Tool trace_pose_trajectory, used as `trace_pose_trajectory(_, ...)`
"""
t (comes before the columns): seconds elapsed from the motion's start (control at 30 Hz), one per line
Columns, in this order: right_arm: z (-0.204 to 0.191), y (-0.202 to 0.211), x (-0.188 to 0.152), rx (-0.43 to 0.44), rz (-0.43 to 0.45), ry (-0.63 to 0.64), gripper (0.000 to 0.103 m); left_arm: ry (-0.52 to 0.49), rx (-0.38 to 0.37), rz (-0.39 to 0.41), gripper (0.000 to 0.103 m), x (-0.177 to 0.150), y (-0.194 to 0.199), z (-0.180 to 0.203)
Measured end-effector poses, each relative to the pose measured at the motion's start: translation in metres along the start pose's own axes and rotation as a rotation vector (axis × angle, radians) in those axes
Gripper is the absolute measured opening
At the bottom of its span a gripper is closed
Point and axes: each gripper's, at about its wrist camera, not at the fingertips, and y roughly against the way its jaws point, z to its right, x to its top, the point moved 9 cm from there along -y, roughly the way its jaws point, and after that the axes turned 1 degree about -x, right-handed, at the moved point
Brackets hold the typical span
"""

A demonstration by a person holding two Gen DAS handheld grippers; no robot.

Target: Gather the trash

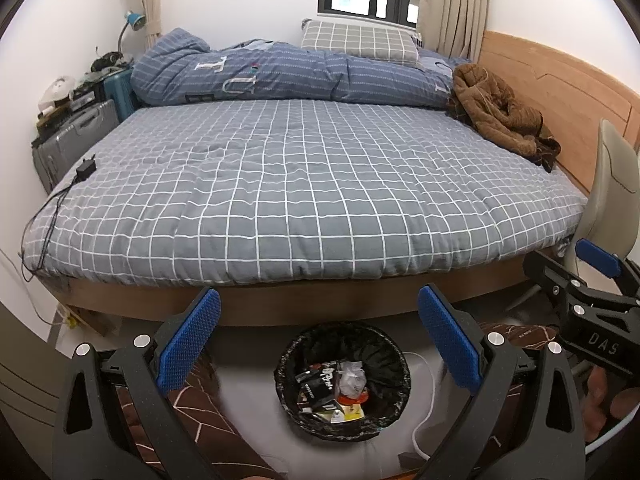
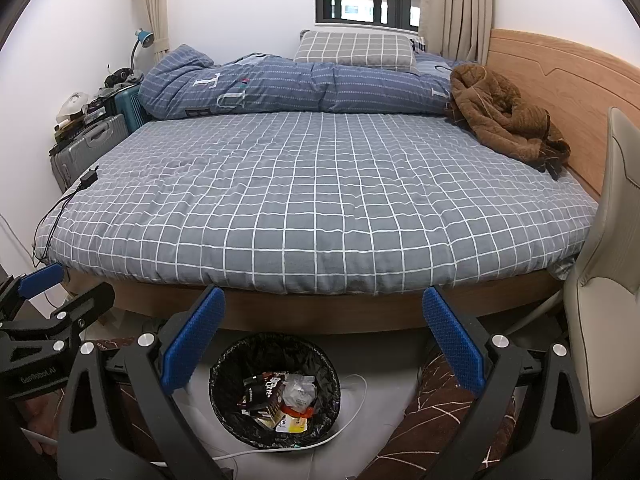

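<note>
A round bin lined with a black bag (image 1: 390,396) stands on the floor in front of the bed; it also shows in the right wrist view (image 2: 224,392). Inside lies trash (image 1: 334,390): dark wrappers, crumpled white plastic and an orange packet, also seen in the right wrist view (image 2: 280,400). My left gripper (image 1: 320,344) is open and empty above the bin. My right gripper (image 2: 324,344) is open and empty, above and to the right of the bin. Each gripper shows at the edge of the other's view: the right one (image 1: 592,280), the left one (image 2: 48,292).
A bed with a grey checked sheet (image 1: 304,184) fills the middle. A blue duvet (image 1: 280,72), a pillow (image 1: 360,42) and a brown jacket (image 1: 500,112) lie at its far side. A black charger with cable (image 1: 86,168) lies at the bed's left edge. Suitcases (image 1: 76,136) stand left, a chair (image 2: 612,264) right. A white cable (image 2: 344,424) runs on the floor.
</note>
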Motion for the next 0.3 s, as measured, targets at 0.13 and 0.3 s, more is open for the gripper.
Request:
trace_pose_trajectory(0.13, -0.0003, 0.0002, -0.0001, 0.000, 0.001, 0.002, 0.095, 0.009, -0.005, -0.009, 0.097, -0.0014, -0.0016, -0.0021)
trace_pose_trajectory(0.3, -0.0006, -0.0001, -0.0003, 0.000, 0.001, 0.004, 0.095, 0.013, -0.003, -0.015, 0.097, -0.0031, -0.0027, -0.0041)
